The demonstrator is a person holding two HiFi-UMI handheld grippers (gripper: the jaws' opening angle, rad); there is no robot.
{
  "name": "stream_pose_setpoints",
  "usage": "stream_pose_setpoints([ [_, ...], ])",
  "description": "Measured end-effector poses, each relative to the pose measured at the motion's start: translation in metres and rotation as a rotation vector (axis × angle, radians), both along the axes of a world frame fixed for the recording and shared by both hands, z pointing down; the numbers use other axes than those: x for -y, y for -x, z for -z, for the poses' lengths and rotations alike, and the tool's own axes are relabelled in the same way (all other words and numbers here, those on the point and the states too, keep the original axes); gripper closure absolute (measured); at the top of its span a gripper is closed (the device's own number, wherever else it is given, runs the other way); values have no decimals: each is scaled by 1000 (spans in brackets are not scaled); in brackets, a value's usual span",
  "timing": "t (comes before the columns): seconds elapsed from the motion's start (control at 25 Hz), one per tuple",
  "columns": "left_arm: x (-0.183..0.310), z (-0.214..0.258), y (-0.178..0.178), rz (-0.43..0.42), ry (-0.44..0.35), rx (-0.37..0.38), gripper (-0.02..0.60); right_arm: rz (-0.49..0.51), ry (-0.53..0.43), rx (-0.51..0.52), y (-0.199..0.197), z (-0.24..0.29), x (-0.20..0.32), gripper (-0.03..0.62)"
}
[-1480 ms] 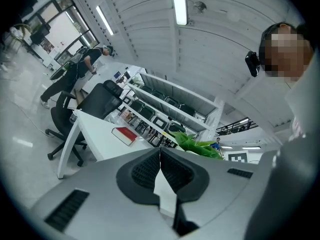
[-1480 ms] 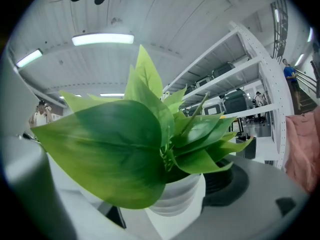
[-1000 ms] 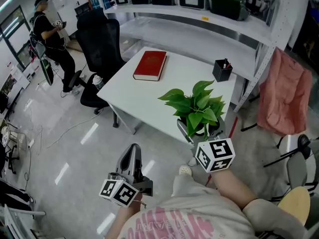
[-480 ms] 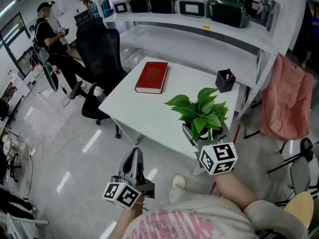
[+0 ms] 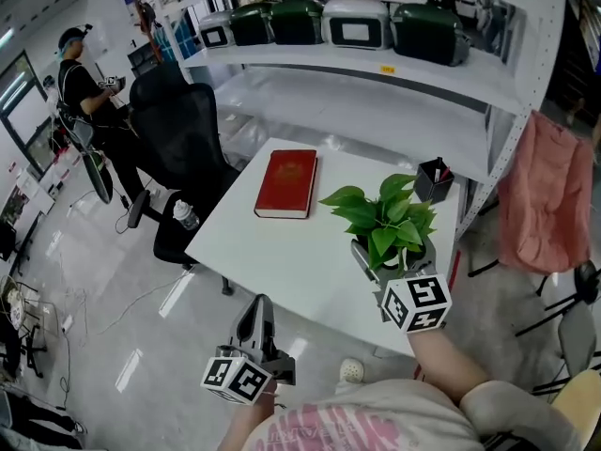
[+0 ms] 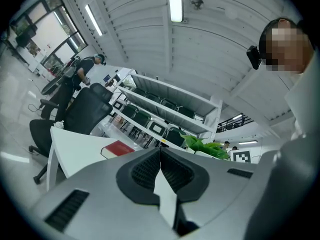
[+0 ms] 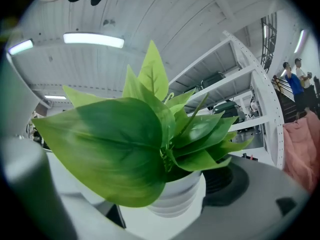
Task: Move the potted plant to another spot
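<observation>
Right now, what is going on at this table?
A person holds a gripper in each hand. The right claw is shut on the potted plant, round its pot, at the near right corner of the table; whether it is lifted, I cannot tell. The left claw is shut and empty, low in front of the table.

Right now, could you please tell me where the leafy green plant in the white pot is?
Head view: the potted plant sits at the white table's near right edge, between the right gripper's jaws, right of the red book.
</observation>
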State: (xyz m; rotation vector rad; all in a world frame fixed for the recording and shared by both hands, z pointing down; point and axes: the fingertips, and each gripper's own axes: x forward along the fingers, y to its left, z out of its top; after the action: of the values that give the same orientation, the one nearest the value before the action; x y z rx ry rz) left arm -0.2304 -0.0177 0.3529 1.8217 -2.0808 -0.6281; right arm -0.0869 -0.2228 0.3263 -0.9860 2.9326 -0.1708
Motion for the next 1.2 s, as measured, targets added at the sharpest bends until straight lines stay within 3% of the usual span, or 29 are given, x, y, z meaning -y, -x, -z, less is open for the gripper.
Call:
stream_pose_setpoints([
  [0.28,74,11,42,-46,16,39,557,-47,-2,11,26,14,68,82],
  [0.72,155,20,74,-170,-29,86,557,-130,-8,53,43,11,114,80],
  [1.0,219,1,80,-314,-43,70,557,-226,-24,32,47,-2,135,80],
  [1.2,271,14,70,-487,-51,105,557,-367,5,39,31,1,149,79],
])
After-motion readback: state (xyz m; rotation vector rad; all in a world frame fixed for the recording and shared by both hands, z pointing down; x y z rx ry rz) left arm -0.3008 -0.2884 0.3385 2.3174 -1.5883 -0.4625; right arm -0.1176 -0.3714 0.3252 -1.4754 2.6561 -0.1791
